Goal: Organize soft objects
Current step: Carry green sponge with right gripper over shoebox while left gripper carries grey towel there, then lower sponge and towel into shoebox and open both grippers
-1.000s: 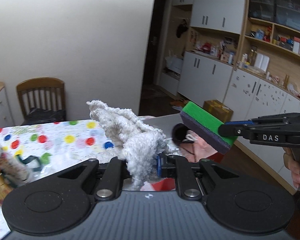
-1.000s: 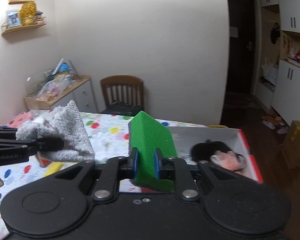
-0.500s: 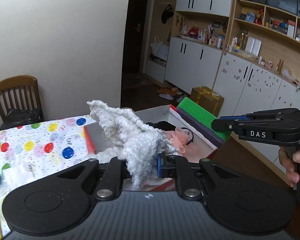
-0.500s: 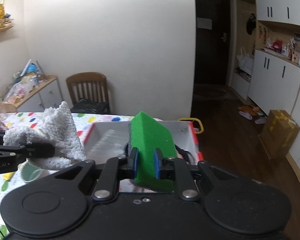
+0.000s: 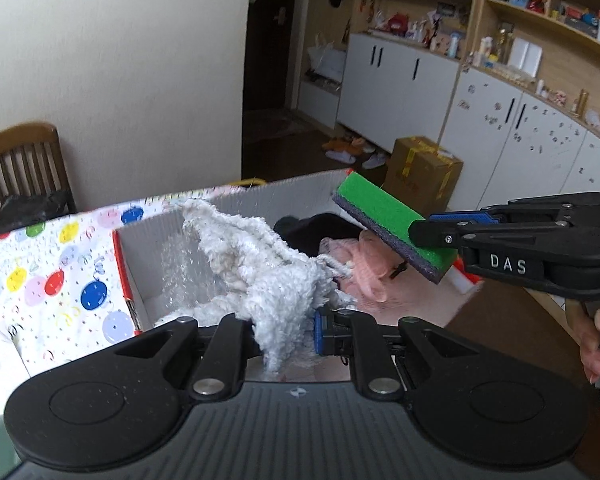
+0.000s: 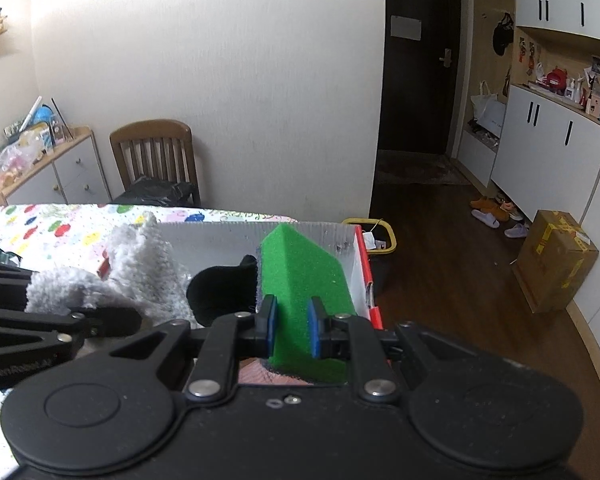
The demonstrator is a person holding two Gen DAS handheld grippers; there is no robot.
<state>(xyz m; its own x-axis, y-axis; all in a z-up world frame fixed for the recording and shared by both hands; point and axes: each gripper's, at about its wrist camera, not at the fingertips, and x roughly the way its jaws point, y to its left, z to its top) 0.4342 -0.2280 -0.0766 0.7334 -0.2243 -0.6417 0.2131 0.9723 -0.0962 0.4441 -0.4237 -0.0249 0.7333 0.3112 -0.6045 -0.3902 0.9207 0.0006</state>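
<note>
Two tools are hanging over one white box (image 5: 260, 196): the left tool (image 5: 288, 328) is clamped on one fluffy grey cloth (image 5: 268, 268), and the right tool (image 6: 292, 328), marked "DAS", is pinching one green sponge (image 6: 300, 276). One black item (image 6: 220, 288) and one pink item (image 5: 364, 256) are lying inside the box on the dotted worktop (image 5: 60, 264).

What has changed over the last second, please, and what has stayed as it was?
Both grippers have carried their loads from the table side to above the box: the left gripper with the towel, the right gripper with the sponge. Nothing was let go; both grips and the box's black and pink contents are unchanged.
</note>
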